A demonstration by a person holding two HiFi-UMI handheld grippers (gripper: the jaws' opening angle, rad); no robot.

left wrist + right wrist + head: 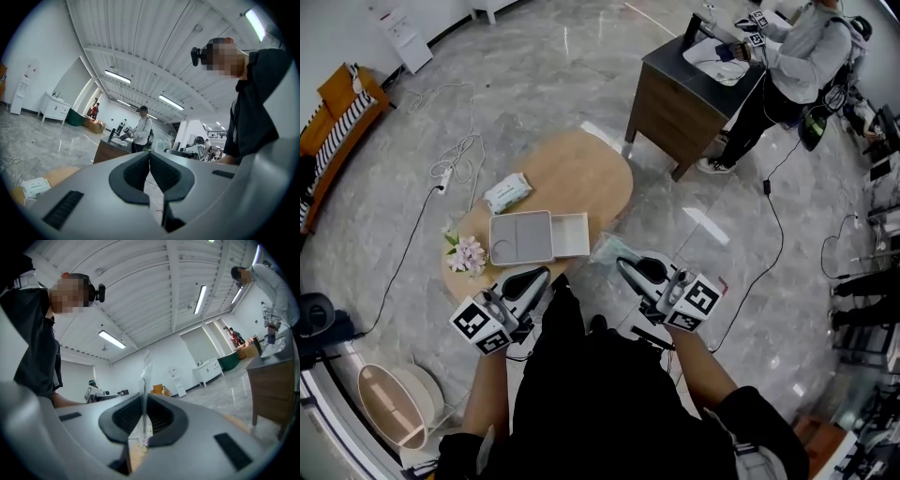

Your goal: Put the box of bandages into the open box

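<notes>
On the oval wooden table lies a white open box, its lid folded out to the right. A white packet with green print rests just beyond it and also shows low at the left as the packet. My left gripper hovers at the table's near edge; the left gripper is shut with nothing between its pads. My right gripper is beside the table's near right edge. The right gripper is shut on a thin clear plastic bag, which hangs crumpled as the bag.
Pink flowers stand at the table's left edge. A dark-topped cabinet with a person working at it stands at the far right. Cables trail over the floor on the left, and a round basket sits near left.
</notes>
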